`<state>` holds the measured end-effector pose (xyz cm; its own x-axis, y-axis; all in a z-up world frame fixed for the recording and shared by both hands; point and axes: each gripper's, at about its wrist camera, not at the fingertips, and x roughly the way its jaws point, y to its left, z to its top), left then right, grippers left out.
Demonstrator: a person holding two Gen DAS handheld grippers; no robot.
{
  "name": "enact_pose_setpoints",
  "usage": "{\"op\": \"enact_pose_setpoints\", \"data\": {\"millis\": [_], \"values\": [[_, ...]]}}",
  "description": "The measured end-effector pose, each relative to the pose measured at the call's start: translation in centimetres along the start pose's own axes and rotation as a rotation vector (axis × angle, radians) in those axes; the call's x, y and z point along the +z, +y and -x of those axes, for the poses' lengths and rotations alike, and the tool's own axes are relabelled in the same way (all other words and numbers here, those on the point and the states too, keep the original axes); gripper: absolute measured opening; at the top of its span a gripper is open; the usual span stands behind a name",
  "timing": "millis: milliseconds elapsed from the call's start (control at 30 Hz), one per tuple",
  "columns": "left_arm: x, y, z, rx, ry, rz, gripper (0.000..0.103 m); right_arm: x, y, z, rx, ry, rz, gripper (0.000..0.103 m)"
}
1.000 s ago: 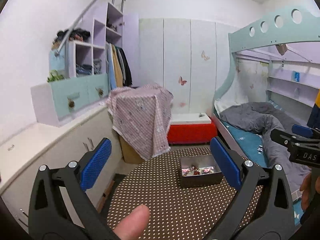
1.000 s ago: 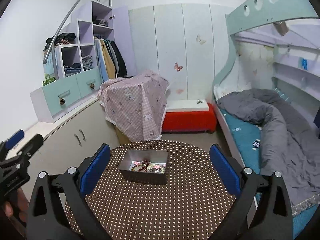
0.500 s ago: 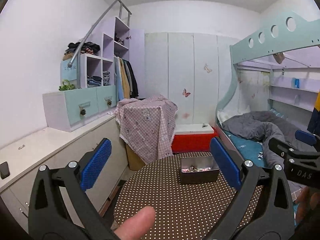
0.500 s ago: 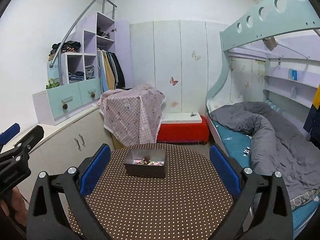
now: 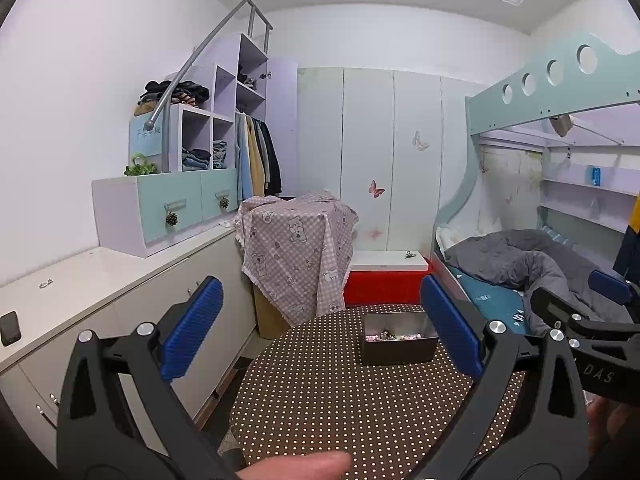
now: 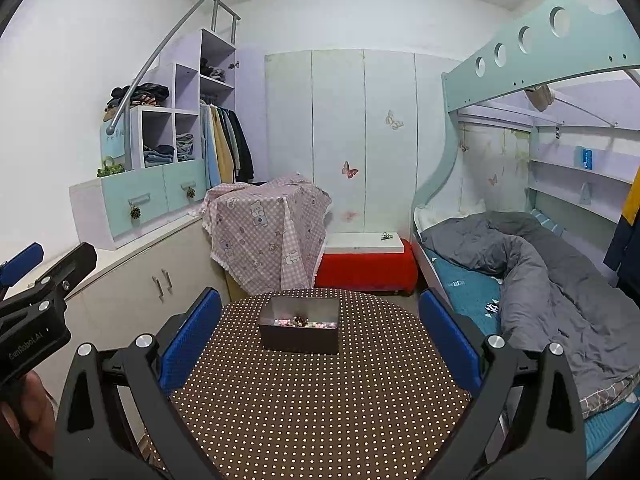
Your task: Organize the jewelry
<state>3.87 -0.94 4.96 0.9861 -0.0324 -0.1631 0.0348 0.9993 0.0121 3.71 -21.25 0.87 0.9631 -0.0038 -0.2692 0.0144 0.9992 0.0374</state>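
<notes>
Two grippers hang above the dotted round table [image 6: 320, 400], both spread wide with nothing between their blue pads. Ahead of the right gripper [image 6: 320, 336], centred between its fingers, stands a dark rectangular box [image 6: 299, 338]; from the left gripper [image 5: 320, 332] the same box sits forward and toward its right finger. The jewelry [image 6: 305, 322] — small pink, white and dark pieces — lies in a loose heap on the box floor, though at this distance I cannot make out single items or any dividers. No piece shows on the cloth outside the box. So the jewelry is all gathered in one container — which fits either a jumble waiting to be sorted out, or pieces already collected and put away.
</notes>
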Motion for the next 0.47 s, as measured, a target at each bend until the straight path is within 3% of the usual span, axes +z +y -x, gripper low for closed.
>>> {"op": "enact_pose_setpoints", "data": {"millis": [167,467], "values": [[-0.28,0.01,0.02,-0.033,-0.001,0.01,0.097,-0.17,0.15,0.1,-0.001,0.003,0.0,0.095],[-0.3,-0.65,0.38,-0.003,-0.003,-0.026,0.097,-0.05,-0.21,0.1,-0.001,0.002,-0.004,0.095]]}}
